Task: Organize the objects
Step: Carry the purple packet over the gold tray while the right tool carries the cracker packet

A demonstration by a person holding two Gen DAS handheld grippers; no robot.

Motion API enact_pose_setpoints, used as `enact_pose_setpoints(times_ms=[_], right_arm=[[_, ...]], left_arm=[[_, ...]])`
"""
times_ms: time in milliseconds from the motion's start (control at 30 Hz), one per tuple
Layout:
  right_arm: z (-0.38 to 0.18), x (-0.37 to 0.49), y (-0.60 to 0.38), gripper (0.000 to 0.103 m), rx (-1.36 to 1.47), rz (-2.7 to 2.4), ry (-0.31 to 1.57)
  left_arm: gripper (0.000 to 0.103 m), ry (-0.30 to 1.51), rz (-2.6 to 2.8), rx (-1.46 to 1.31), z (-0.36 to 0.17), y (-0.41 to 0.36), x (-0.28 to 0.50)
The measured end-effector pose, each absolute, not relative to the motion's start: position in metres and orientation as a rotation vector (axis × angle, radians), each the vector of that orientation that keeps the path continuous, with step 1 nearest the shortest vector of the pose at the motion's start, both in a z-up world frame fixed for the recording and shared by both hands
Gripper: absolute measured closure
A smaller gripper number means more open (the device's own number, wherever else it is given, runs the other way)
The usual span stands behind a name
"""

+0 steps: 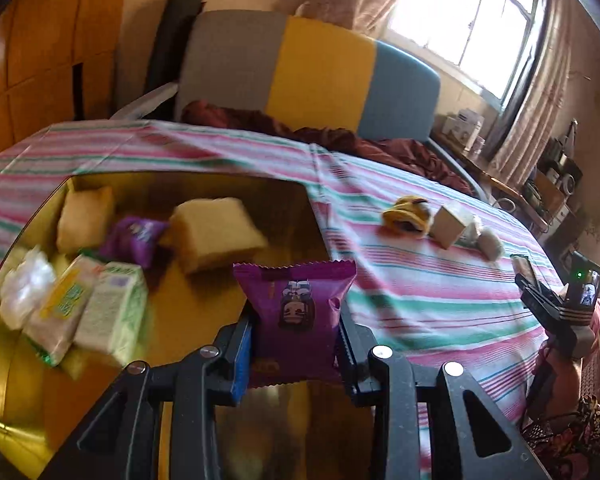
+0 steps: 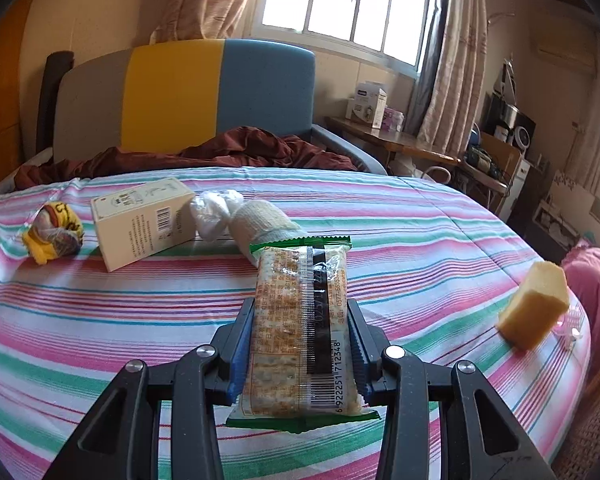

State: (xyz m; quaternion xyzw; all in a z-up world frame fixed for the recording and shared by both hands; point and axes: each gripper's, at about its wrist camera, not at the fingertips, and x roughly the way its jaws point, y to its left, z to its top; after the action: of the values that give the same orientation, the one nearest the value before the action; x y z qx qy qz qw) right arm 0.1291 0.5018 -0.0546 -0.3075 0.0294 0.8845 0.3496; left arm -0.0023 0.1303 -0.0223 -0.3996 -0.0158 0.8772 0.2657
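My left gripper (image 1: 296, 320) is shut on a purple snack packet (image 1: 296, 312) and holds it above the near right part of a gold box (image 1: 20, 380). The box holds two yellow sponge cakes (image 1: 214, 232), another purple packet (image 1: 136, 236), green cracker packs (image 1: 112, 312) and a white bag (image 1: 24, 288). My right gripper (image 2: 300, 328) is shut on a green-edged cracker pack (image 2: 300, 332) above the striped bed (image 2: 100, 312). The right gripper also shows in the left wrist view (image 1: 556, 292) at the far right.
On the bed lie a yellow wrapped item (image 2: 54, 232), a cream carton (image 2: 144, 220), a white bag (image 2: 214, 214), a white roll (image 2: 264, 224) and a yellow cake (image 2: 536, 312) near the right edge. A dark red blanket (image 2: 220, 152) and headboard (image 2: 180, 96) stand behind.
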Motion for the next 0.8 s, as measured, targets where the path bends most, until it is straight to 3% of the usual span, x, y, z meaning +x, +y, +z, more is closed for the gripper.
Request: enact_pose_setpoints(times_ms=[333,800], right_arm=[[-0.042,0.133,0.486,0.061,-0.774,2.349,0.025],[0.001,0.126,0.397,0.061,-0.699,2.624,0.175]], left_arm=[[0.068,-0.093,2.393,-1.181,-0.032,0.077,-0.010],[0.068,-0.144,2.438,-1.345,-0.054,0.011,-0.017]])
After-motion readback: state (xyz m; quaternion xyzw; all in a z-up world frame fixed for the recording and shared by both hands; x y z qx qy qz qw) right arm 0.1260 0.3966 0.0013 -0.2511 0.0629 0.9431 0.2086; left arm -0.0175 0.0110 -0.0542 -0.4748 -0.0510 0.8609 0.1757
